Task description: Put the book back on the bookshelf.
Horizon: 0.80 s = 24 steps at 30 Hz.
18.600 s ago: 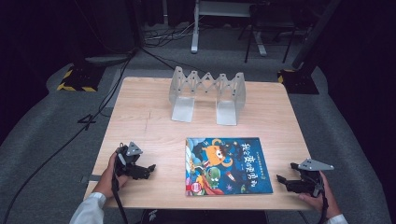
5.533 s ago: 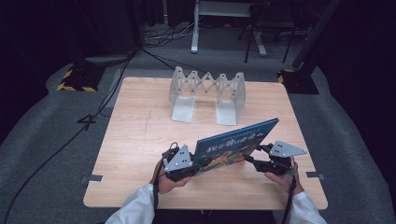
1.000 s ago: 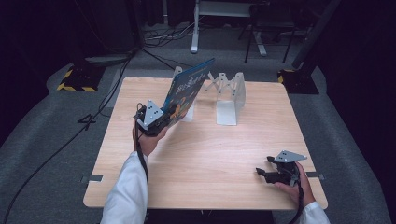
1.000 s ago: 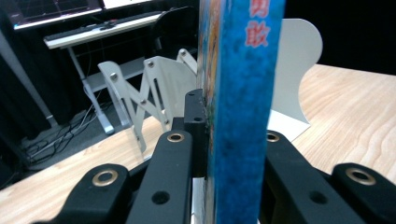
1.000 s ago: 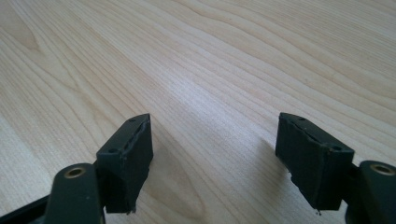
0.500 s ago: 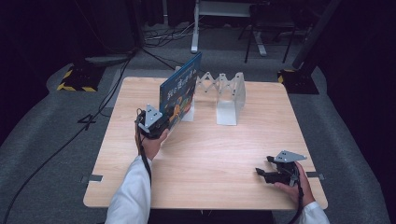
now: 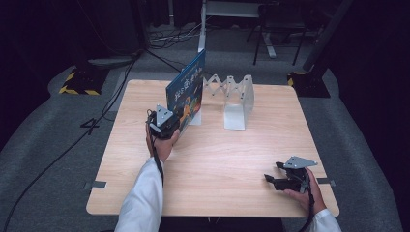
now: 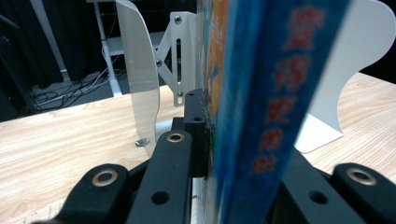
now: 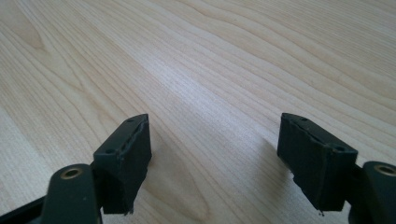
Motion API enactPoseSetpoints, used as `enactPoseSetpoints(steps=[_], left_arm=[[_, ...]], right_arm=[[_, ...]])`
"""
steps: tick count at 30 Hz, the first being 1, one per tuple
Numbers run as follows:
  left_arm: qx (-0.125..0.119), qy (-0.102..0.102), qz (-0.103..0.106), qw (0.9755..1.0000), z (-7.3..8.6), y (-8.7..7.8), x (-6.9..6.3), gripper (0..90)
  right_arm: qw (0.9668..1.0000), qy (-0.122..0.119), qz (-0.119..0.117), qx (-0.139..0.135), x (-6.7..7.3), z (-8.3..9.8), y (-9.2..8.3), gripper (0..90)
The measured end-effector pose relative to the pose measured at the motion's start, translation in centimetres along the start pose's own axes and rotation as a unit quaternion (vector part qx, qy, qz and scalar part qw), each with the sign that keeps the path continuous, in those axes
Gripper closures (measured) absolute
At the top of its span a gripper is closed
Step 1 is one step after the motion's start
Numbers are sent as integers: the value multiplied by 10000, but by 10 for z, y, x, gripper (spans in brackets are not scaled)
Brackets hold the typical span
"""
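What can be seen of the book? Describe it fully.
The book is a thin picture book with a glossy blue cover, colourful cartoon art and red lettering. It stands upright on edge at the left end of the white expanding rack, tilted slightly. The left gripper clamps its near lower corner; the left gripper view shows the black jaws closed on both covers, with a white rack divider just beyond. Whether its bottom edge touches the table cannot be told.

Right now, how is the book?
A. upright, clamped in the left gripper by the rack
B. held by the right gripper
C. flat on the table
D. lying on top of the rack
A: the book stands on edge in the left gripper, beside the rack.
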<state>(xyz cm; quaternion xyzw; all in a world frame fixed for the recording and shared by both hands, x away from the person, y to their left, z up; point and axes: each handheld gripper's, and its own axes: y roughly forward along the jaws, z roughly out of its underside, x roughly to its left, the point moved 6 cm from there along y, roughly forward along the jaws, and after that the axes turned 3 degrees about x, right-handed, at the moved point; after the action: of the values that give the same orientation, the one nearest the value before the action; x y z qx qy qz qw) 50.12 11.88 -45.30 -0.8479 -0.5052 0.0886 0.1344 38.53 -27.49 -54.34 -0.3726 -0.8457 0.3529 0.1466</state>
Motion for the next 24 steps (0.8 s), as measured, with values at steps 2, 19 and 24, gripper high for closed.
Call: enactPoseSetpoints(steps=[2, 19, 24], left_arm=[[-30, -105, -45, 9999, 0, 1, 0, 822], [81, -49, -245, 9997, 21, -9, -1, 735], [166, -49, -78, 9998, 32, -19, -1, 716]], right_arm=[[10000, 1, 1, 1, 0, 0, 0, 263], [10000, 5, -16, -1, -1, 0, 0, 257], [10000, 14, -22, -10, 0, 0, 1, 252]])
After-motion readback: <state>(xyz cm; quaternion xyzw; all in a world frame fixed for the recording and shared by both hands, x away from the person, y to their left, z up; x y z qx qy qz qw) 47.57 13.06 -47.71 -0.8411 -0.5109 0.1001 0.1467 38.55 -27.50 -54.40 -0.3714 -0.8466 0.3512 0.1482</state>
